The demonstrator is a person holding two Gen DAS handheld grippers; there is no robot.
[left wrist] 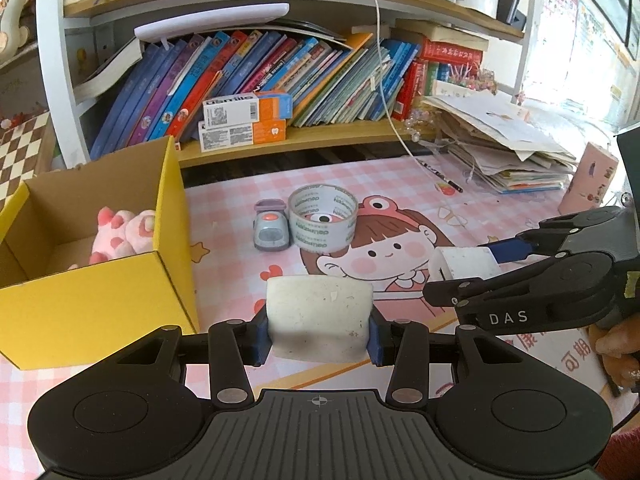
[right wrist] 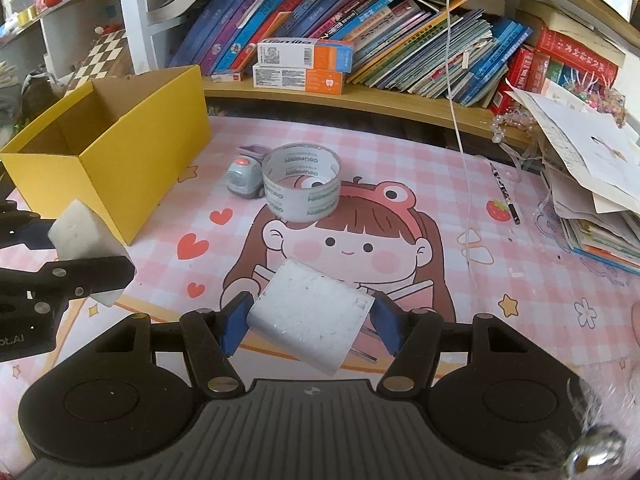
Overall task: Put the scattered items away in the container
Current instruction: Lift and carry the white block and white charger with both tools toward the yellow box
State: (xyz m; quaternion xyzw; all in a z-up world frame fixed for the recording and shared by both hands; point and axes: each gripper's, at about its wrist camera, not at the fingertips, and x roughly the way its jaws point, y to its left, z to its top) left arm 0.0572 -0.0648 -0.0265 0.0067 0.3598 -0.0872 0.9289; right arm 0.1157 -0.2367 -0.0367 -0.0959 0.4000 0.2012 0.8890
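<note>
My left gripper point(left wrist: 320, 334) is shut on a white foam block point(left wrist: 318, 312), held above the pink mat just right of the yellow cardboard box point(left wrist: 100, 304). A pink plush toy point(left wrist: 120, 236) lies inside the box. My right gripper point(right wrist: 312, 322) is shut on a second white block point(right wrist: 316, 308), tilted, over the cartoon girl on the mat. Each gripper shows in the other's view: the right gripper point(left wrist: 468, 272) with its block point(left wrist: 466, 264), the left gripper point(right wrist: 68, 244) with its block point(right wrist: 84, 232). A clear tape roll point(right wrist: 301, 180) and a grey toy car point(right wrist: 244, 176) stand on the mat beyond.
A wooden shelf with leaning books point(left wrist: 260, 72) and two toothpaste cartons point(left wrist: 244, 120) runs along the back. A stack of papers point(right wrist: 592, 184) sits at the right. A pencil point(right wrist: 505, 194) and a white cable point(right wrist: 460, 120) lie near it. A hand point(left wrist: 616, 348) grips the right tool.
</note>
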